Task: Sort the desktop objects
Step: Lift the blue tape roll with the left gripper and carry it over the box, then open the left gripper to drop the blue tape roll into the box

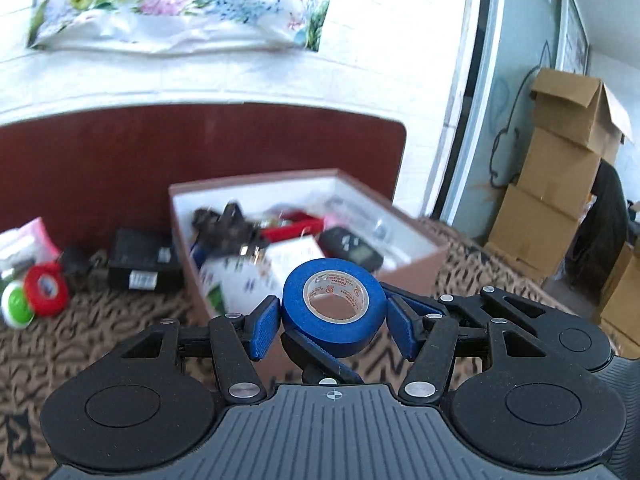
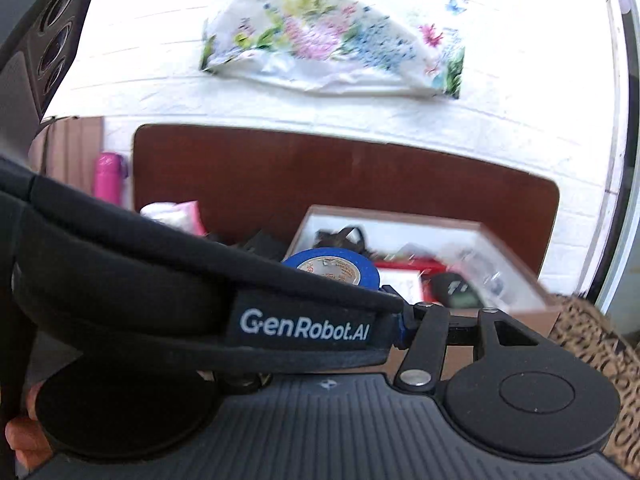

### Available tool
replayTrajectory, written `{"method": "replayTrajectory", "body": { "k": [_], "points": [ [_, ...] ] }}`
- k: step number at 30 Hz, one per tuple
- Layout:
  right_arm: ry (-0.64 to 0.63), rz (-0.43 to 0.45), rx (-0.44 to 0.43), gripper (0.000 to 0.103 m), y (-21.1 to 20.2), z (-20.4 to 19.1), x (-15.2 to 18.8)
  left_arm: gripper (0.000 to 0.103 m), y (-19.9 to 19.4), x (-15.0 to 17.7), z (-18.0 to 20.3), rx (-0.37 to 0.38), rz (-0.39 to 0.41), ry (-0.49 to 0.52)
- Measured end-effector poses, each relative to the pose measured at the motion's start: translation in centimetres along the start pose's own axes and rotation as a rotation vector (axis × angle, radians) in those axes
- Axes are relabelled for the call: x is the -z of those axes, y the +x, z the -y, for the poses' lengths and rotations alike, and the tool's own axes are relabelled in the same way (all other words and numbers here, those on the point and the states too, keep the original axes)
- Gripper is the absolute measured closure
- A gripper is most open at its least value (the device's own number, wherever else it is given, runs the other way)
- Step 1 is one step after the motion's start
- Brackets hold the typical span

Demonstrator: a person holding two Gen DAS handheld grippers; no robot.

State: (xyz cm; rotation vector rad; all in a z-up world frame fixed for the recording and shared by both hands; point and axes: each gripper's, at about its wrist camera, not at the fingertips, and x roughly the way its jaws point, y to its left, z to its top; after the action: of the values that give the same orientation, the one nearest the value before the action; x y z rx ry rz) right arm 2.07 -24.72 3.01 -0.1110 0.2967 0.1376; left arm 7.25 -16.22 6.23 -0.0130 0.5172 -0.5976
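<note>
Two hand-held grippers: both meet at one blue tape roll, raised just in front of the open box.
Left hand-held gripper: points forward and slightly down toward the box. Its blue pads stand part-way apart, one against each side of the roll, gripping it.
Right hand-held gripper: comes in from the right, crossing over the left one. One finger lies behind the roll on the box side and one under its near rim. I cannot tell if they press.
Right wrist view: the left unit's black strap covers most of the jaws. Bare fingertips show at the lower-left edge, owner unclear.
Tape roll: tilted, core hole facing up and toward the camera, clear of the patterned cloth on the desk.
Box contents: a black remote-like device, a red item, a black tangle and a white printed carton. All are blurred.
Left of box: a black adapter is just beside it. Farther out are a red tape roll, a green-and-white disc and a pink packet.
Right of box: stacked cardboard cartons, well apart.
</note>
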Motion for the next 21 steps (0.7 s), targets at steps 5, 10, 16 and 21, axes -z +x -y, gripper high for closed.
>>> {"method": "replayTrajectory", "body": {
  "k": [5, 10, 16, 21],
  "points": [
    [0.025, -0.003, 0.011, 0.041, 3.4, 2.2, -1.4, 0.042, 4.4, -3.0, -1.1, 0.039, -0.02, -0.046],
    [0.091, -0.04, 0.015, 0.041, 7.5, 5.4, -1.5, 0.042, 9.9, -4.5, -2.5, 0.079, -0.076, -0.1],
    [0.112, -0.072, 0.009, 0.041, 11.5, 8.2, -1.4, 0.042, 15.0, -5.4, -4.3, 0.111, -0.11, -0.184],
    [0.113, -0.079, 0.002, 0.041, 14.5, 9.6, -1.8, 0.031, 17.8, -6.6, -4.9, 0.1, -0.095, -0.17]
  ]
}}
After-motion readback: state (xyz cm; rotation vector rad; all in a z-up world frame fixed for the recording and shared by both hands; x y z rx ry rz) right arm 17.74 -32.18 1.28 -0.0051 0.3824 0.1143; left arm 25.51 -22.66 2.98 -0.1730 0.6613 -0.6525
